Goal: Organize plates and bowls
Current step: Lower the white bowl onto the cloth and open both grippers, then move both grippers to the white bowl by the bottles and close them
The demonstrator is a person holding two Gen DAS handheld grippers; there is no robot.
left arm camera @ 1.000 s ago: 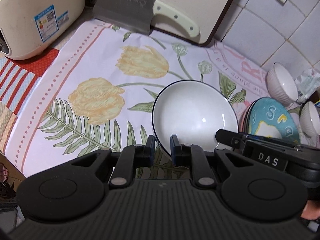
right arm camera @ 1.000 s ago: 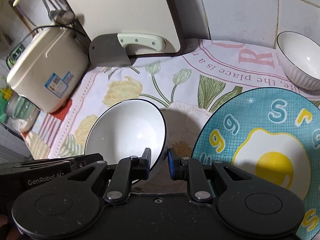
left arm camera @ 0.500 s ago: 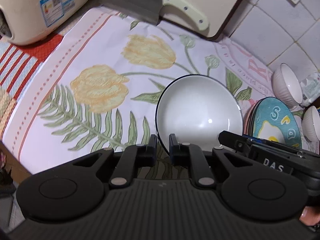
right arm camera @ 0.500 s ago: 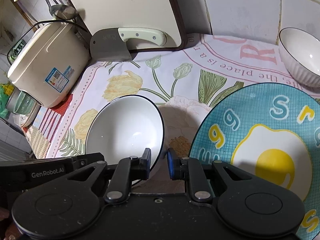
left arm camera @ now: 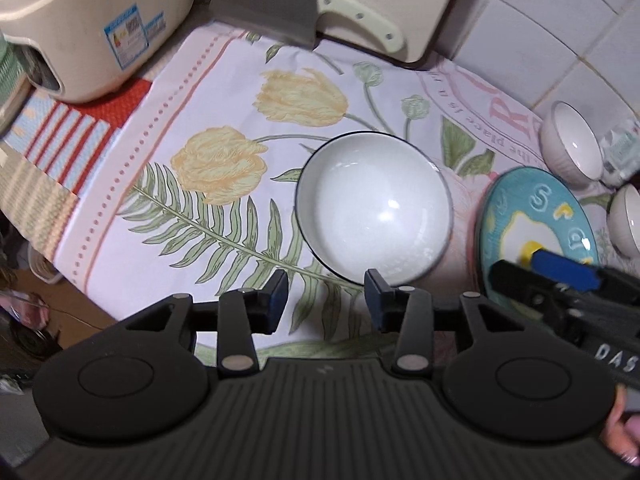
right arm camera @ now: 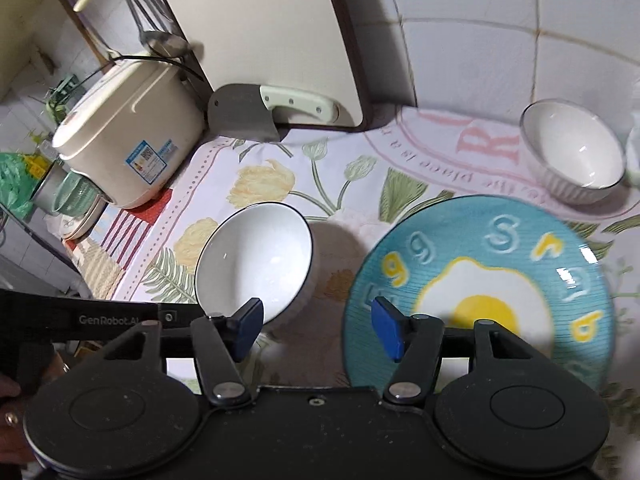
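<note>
A white bowl with a dark rim (left arm camera: 374, 206) sits on the tulip-print cloth (left arm camera: 224, 168), just in front of the left gripper (left arm camera: 326, 290). That gripper's jaws are spread wide and hold nothing; the right fingertip (left arm camera: 374, 284) lies at the bowl's near rim, though whether it touches cannot be told, and the left one is over bare cloth.

Beside the bowl, to its right, lies a teal plate with a fried-egg design (right arm camera: 480, 284). The right gripper (right arm camera: 318, 326) hovers low between bowl and plate, its jaws also spread wide and empty. Its right pad (right arm camera: 386, 326) overlaps the plate's near-left edge, and its left pad (right arm camera: 248, 322) stands in front of the bowl's base.

Further back on the right, a ribbed white bowl (right arm camera: 572, 152) stands near the tiled wall (right arm camera: 480, 40), and in the left wrist view a second small white bowl (left arm camera: 626, 220) shows at the frame's right edge, beyond the plate.

At the far end of the cloth a cleaver with a cream handle (left arm camera: 304, 16) leans against an upright cutting board (right arm camera: 264, 40). A beige rice cooker (right arm camera: 128, 128) stands at the left.
</note>
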